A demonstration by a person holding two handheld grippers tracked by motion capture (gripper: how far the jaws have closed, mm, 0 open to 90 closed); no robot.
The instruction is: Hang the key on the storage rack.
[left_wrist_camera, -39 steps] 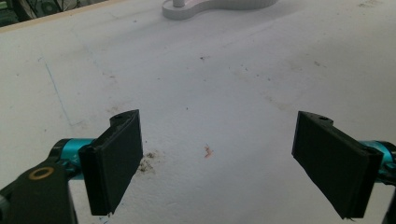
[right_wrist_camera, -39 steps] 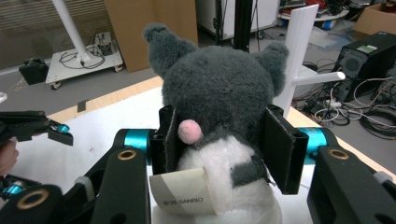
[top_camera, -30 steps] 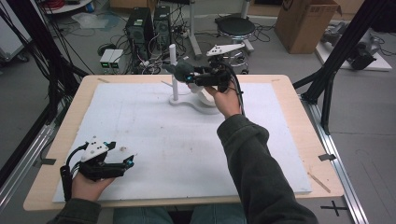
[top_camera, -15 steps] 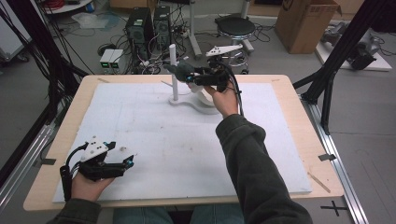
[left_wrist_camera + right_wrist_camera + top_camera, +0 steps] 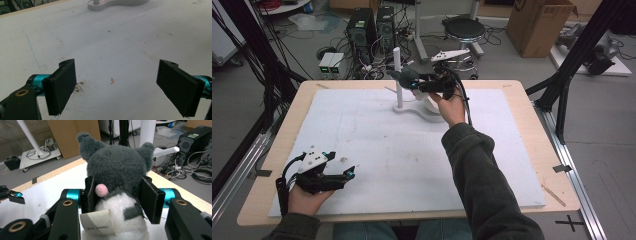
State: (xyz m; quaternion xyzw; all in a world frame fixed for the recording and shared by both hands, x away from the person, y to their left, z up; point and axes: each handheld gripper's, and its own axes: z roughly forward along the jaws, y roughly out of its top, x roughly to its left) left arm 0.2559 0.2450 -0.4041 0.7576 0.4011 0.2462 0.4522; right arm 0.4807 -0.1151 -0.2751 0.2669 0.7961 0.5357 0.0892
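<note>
A white sewn-in tag point(image 5: 97, 222) on the grey and white plush toy point(image 5: 117, 175) reads "© 25 SANRIO", though the digits may be cut off by the tag's curl.

My left tool point(image 5: 343, 174) has flat black rectangular jaws on teal collars, a brass-ringed screw hole, a white top plate and a black cable. My right tool point(image 5: 117, 195) matches it, and I wear dark olive sleeves point(image 5: 484, 175).

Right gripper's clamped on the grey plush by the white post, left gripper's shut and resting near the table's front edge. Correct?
Not quite: the left gripper is open, jaws wide apart in the left gripper view. The right gripper does clamp the grey plush by the white post.
</note>
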